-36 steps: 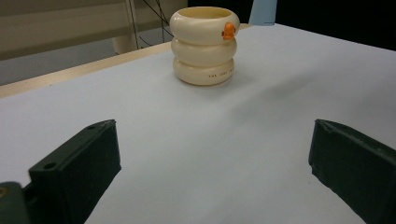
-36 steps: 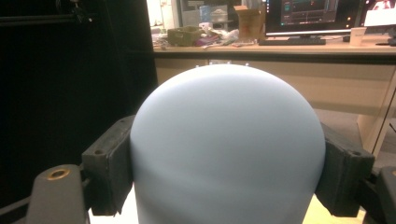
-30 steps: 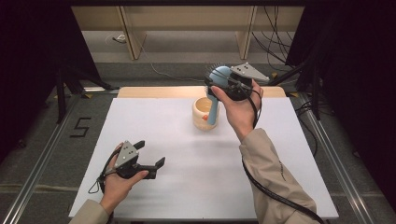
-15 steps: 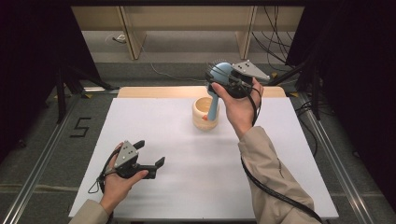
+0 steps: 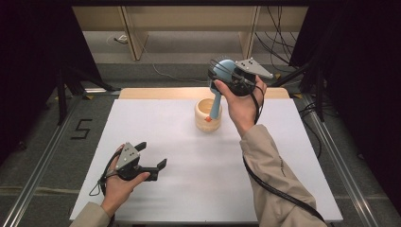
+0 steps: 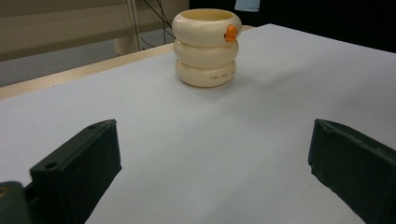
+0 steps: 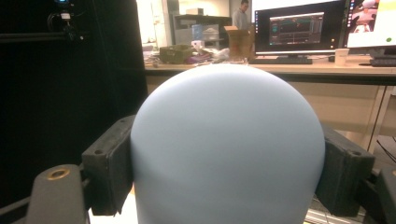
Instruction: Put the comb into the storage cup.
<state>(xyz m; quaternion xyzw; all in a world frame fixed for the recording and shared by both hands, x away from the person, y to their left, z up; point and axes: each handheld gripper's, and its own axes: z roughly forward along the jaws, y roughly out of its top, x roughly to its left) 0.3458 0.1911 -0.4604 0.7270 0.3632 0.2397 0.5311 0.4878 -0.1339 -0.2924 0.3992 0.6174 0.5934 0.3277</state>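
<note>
**Blue brush lifted over the cup, not yet in**

Near the person, the left gripper [image 5: 150, 161] rests low on the white desk [image 5: 189, 189], its fingers [image 6: 77, 165] wide apart and holding nothing. Farther off, the right gripper [image 5: 222, 75] squeezes the round head of the blue brush [image 5: 222, 71]. The handle hangs over the cream ringed cup [image 5: 205, 116]. Lowering it in looks like what is left.

A lab: dark-curtained rig table [image 5: 156, 132], desks with lit monitors [image 7: 290, 29] behind.
</note>
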